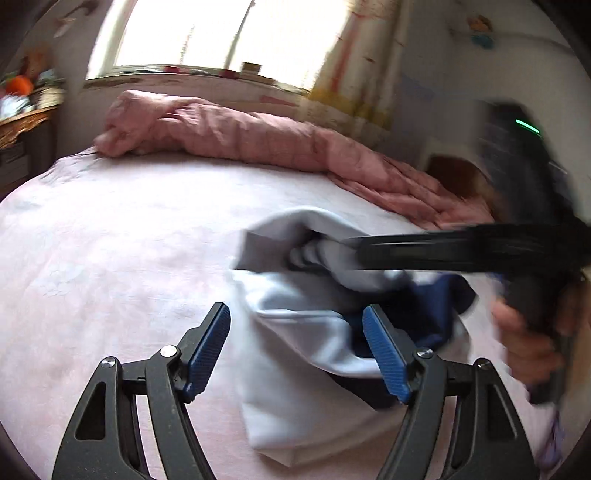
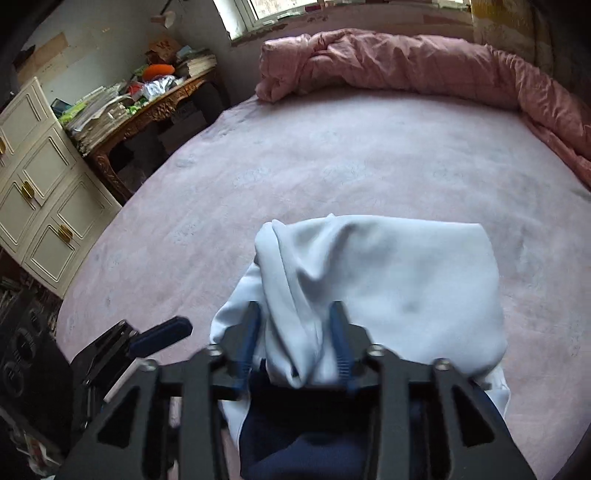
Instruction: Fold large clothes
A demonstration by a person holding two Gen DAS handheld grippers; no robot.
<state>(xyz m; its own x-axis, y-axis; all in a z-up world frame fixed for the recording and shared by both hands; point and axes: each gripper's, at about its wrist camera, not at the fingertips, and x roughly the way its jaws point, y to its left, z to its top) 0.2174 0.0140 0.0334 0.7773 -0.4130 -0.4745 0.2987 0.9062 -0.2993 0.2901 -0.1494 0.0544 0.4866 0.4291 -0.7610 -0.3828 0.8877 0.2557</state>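
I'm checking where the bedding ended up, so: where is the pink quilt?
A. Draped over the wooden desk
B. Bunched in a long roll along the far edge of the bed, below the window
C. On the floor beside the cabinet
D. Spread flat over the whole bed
B: the pink quilt lies crumpled in a long roll along the bed's far edge, under the window.

rumpled pink quilt (image 2: 406, 55) on bed (image 2: 332, 158), cluttered wooden desk (image 2: 147, 99) beside

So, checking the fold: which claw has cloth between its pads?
The right claw: a white garment fold sits between its pads. The left claw gapes beside it.
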